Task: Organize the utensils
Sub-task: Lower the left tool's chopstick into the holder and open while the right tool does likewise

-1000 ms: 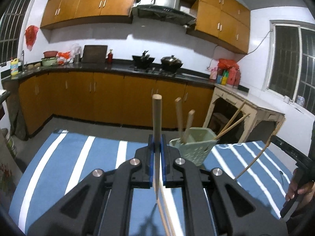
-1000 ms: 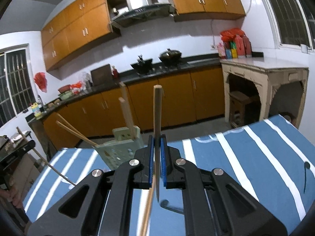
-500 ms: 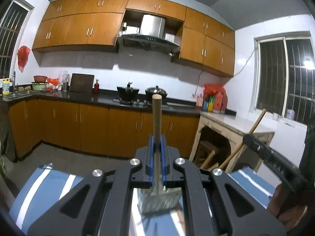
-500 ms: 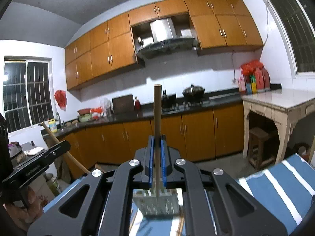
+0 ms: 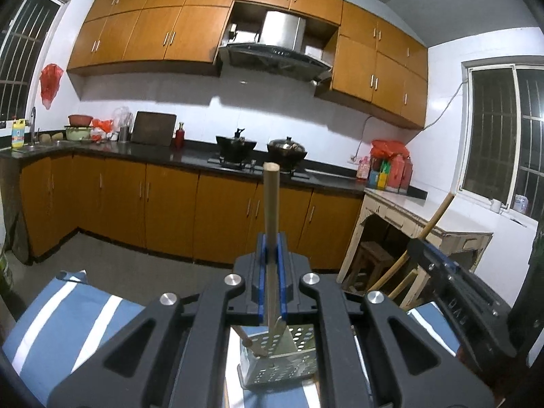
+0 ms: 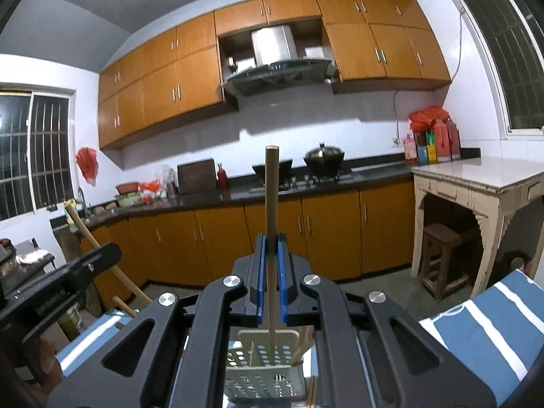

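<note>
My left gripper (image 5: 271,250) is shut on an upright wooden chopstick (image 5: 271,197). Its lower end hangs over the pale green perforated utensil holder (image 5: 292,357), where another stick (image 5: 250,340) rests. In the right wrist view my right gripper (image 6: 271,250) is shut on a second chopstick (image 6: 272,210), whose tip reaches into the same holder (image 6: 261,363) beside several sticks (image 6: 301,346). Each gripper shows at the edge of the other's view, with its stick slanting up: the right one (image 5: 455,302) and the left one (image 6: 61,292).
The holder stands on a table with a blue and white striped cloth (image 5: 68,316) (image 6: 493,326). Beyond are orange floor cabinets (image 5: 170,217), a dark counter with pots (image 6: 323,163), and a white side table (image 6: 476,183) over a stool (image 6: 442,255). A hand (image 6: 44,363) shows at lower left.
Both grippers rose and moved in over the holder with their chopsticks. The holder went from ahead of the jaws to beneath them, and the two grippers came closer together.
</note>
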